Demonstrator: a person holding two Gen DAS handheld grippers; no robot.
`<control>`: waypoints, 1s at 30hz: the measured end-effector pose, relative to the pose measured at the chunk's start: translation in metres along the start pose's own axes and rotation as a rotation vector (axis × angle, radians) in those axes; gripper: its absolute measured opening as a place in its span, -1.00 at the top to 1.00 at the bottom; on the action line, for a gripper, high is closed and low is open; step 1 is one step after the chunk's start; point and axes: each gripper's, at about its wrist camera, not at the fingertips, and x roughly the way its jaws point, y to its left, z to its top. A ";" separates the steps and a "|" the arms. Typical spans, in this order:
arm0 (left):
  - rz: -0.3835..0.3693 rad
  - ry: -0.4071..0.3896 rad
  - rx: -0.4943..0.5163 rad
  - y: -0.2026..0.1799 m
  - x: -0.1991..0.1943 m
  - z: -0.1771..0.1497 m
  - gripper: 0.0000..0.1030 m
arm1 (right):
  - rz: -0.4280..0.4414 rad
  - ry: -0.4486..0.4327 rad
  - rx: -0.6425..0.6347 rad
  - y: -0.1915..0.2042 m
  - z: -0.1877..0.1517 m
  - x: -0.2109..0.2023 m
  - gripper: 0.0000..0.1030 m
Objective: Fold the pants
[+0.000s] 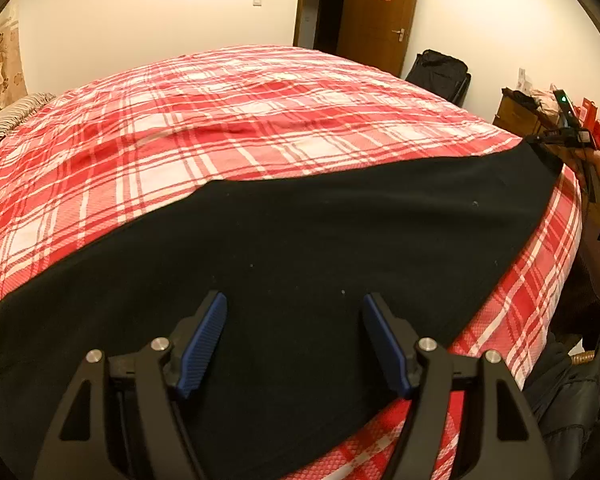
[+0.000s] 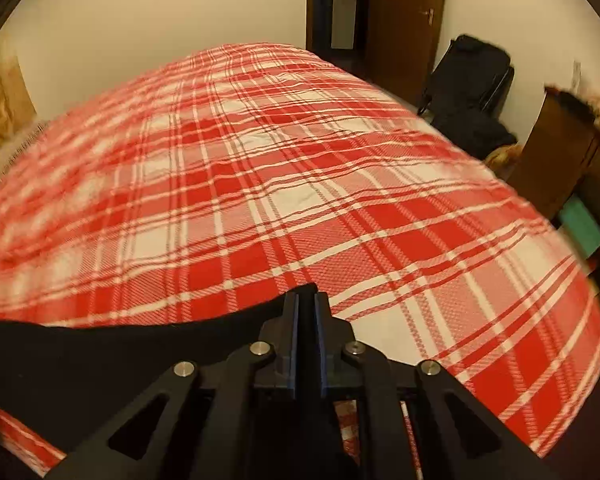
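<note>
The black pants point(image 1: 300, 264) lie flat along the near edge of the red checked bed point(image 1: 220, 120), not folded small yet. The left gripper point(image 1: 294, 344) hangs over them, fingers apart. Only the right view shows the right gripper point(image 2: 307, 320) pinching a corner.

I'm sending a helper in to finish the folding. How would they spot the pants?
Find the bed with the red-and-white plaid cover. The pants lie flat along its near edge, the only plain black cloth on the checks.
</note>
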 end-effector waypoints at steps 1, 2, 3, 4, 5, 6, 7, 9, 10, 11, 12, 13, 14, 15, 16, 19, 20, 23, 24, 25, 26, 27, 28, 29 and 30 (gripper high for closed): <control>0.000 0.001 0.000 0.000 0.000 0.000 -0.46 | -0.008 -0.005 -0.023 0.005 0.001 -0.002 0.40; -0.001 0.002 -0.001 -0.001 0.000 0.001 -0.47 | 0.002 -0.016 -0.042 0.010 0.002 -0.006 0.17; 0.003 0.003 -0.003 -0.002 0.000 0.001 -0.47 | 0.031 -0.033 -0.062 0.016 0.004 -0.011 0.17; 0.006 0.005 -0.006 -0.002 0.000 0.002 -0.47 | 0.054 -0.041 -0.077 0.023 0.006 -0.016 0.17; 0.008 0.007 -0.016 -0.002 -0.001 0.003 -0.47 | 0.071 -0.046 -0.088 0.029 0.007 -0.020 0.17; 0.008 0.003 -0.024 -0.003 -0.004 0.006 -0.47 | 0.108 -0.053 -0.111 0.038 0.009 -0.025 0.17; 0.005 -0.005 -0.023 -0.004 -0.006 0.008 -0.47 | 0.143 -0.053 -0.130 0.047 0.010 -0.027 0.17; -0.005 -0.036 0.020 -0.012 -0.015 0.019 -0.47 | 0.246 -0.029 -0.185 0.067 0.010 -0.029 0.17; -0.005 -0.041 0.037 -0.015 -0.016 0.022 -0.47 | 0.293 -0.014 -0.221 0.078 0.008 -0.029 0.17; -0.009 -0.046 0.063 -0.019 -0.017 0.029 -0.47 | 0.333 0.000 -0.260 0.088 0.005 -0.027 0.17; -0.012 -0.045 0.076 -0.021 -0.015 0.033 -0.47 | 0.366 0.022 -0.302 0.101 0.001 -0.024 0.17; -0.014 -0.042 0.085 -0.023 -0.013 0.036 -0.47 | 0.387 0.044 -0.333 0.111 -0.003 -0.021 0.17; -0.014 -0.033 0.095 -0.024 -0.008 0.040 -0.47 | 0.405 0.068 -0.367 0.121 -0.008 -0.017 0.18; -0.016 -0.023 0.099 -0.026 -0.004 0.041 -0.47 | 0.415 0.090 -0.404 0.130 -0.013 -0.012 0.18; -0.020 -0.011 0.105 -0.027 0.001 0.043 -0.47 | 0.409 0.102 -0.435 0.137 -0.017 -0.008 0.18; -0.015 0.012 0.128 -0.030 0.012 0.044 -0.47 | 0.375 0.143 -0.480 0.144 -0.023 0.008 0.18; -0.011 0.025 0.128 -0.030 0.016 0.043 -0.47 | 0.368 0.157 -0.492 0.144 -0.025 0.013 0.18; -0.024 0.049 0.105 -0.026 0.023 0.037 -0.47 | 0.330 0.187 -0.547 0.146 -0.033 0.024 0.20; -0.024 0.055 0.099 -0.025 0.025 0.036 -0.47 | 0.311 0.184 -0.568 0.147 -0.035 0.023 0.31; -0.023 0.058 0.093 -0.025 0.026 0.035 -0.47 | 0.293 0.178 -0.593 0.148 -0.035 0.025 0.36; -0.024 0.059 0.089 -0.024 0.027 0.033 -0.47 | 0.284 0.173 -0.612 0.151 -0.037 0.025 0.40; -0.023 0.057 0.089 -0.025 0.027 0.033 -0.47 | 0.280 0.171 -0.623 0.153 -0.036 0.025 0.40; -0.022 0.057 0.090 -0.025 0.027 0.033 -0.47 | 0.278 0.167 -0.629 0.155 -0.035 0.025 0.40; -0.022 0.057 0.091 -0.026 0.026 0.034 -0.47 | 0.278 0.159 -0.632 0.156 -0.033 0.023 0.40; -0.023 0.058 0.089 -0.025 0.026 0.034 -0.47 | 0.280 0.142 -0.631 0.157 -0.030 0.021 0.40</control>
